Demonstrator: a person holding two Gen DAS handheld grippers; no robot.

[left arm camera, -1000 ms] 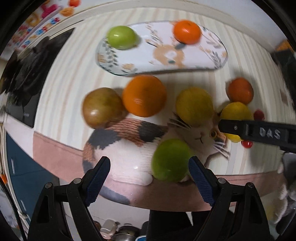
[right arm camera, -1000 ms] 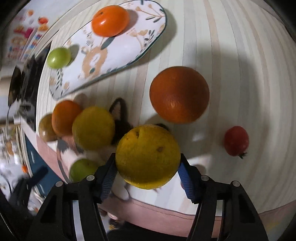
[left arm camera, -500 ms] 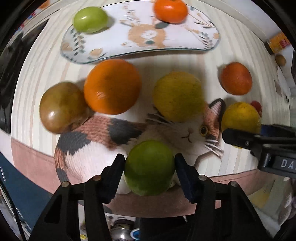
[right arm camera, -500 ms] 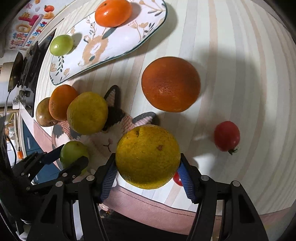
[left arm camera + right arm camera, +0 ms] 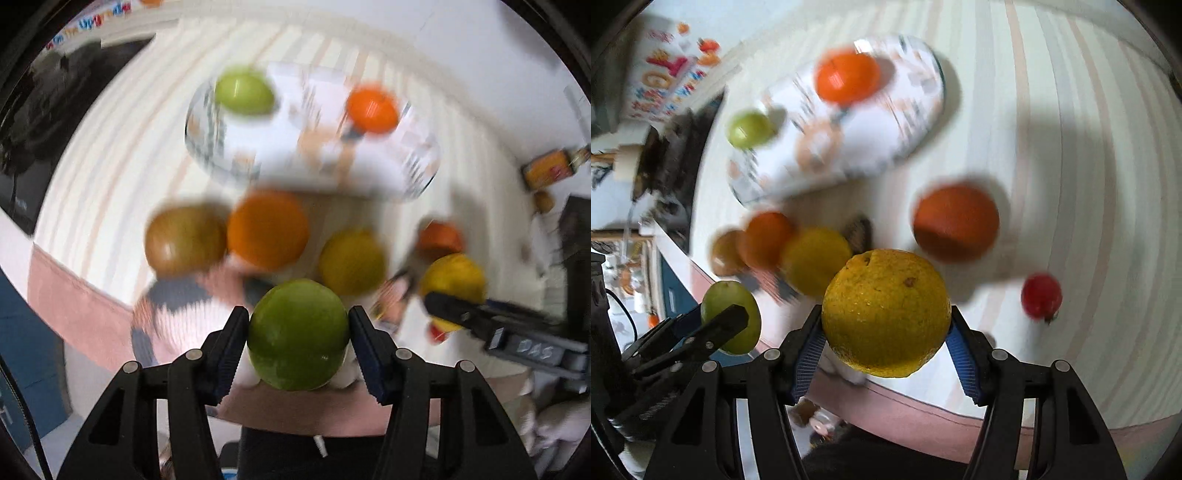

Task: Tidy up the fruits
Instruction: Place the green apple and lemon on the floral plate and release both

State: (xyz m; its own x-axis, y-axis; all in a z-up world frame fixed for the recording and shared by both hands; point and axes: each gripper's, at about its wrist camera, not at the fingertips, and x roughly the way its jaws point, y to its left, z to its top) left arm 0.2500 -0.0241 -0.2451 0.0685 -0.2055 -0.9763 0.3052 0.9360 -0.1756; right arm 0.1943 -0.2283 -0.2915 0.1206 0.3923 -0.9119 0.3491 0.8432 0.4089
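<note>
Now both my fingers are clamped: left gripper (image 5: 298,334) on the green fruit (image 5: 298,334), right gripper (image 5: 886,334) on the yellow citrus (image 5: 886,314), both above the desk (image 5: 1071,147), with the oval plate (image 5: 871,147) ahead, long axis slanting, roughly equally near both.

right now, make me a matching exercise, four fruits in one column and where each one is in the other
Things:
1. green fruit
2. yellow citrus
3. small orange fruit
4. red tomato

Places:
A. on the patterned plate
B. in the left tool
C. loose on the striped cloth
D. in the right tool

Pairs: 1-B, 2-D, 3-A, 4-C
</note>
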